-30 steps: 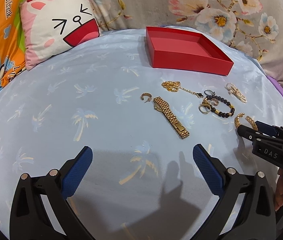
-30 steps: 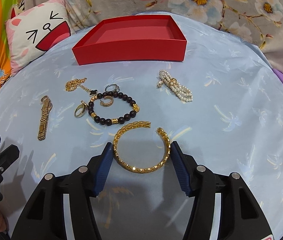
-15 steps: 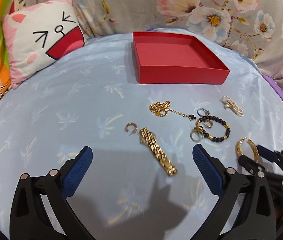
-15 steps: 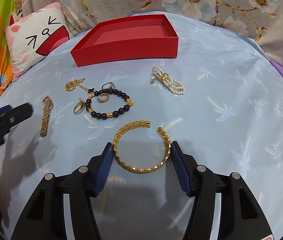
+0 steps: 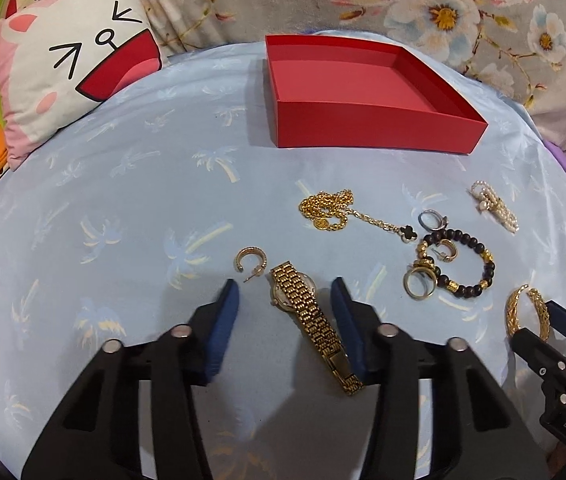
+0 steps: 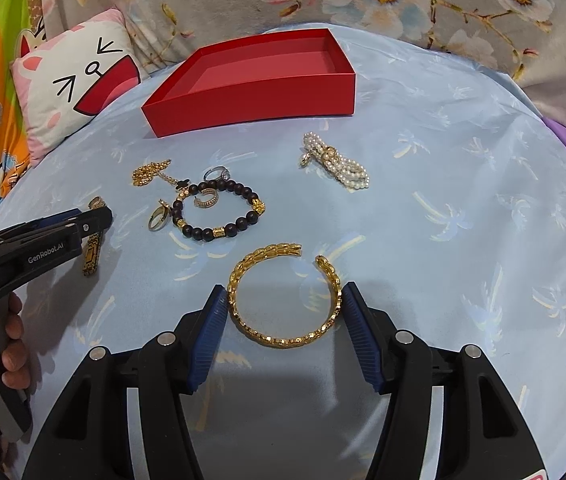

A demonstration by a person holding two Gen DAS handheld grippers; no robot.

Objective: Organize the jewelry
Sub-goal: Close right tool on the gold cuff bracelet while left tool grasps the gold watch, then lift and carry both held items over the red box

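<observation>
With the left gripper (image 5: 285,300) just closing astride the gold watch (image 5: 307,316) at lower centre, pads not yet pinching, squeeze across its band (right gripper (image 6: 283,308) brackets the gold bangle (image 6: 285,296), jaws spread).

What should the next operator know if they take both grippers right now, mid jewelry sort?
Left gripper: jaws have just been closing around the gold watch; the right pad is at the strap, the left is clear, no grip yet.
Right gripper: pads bracket the gold bangle, which lies flat on the sheet; a firm grip is not evident.
Red box: empty.
On the blue sheet: gold chain, hoop earring, beaded bracelet, pearl bracelet, rings.
Done: nothing boxed. Left: every piece, presumably into the box.
</observation>
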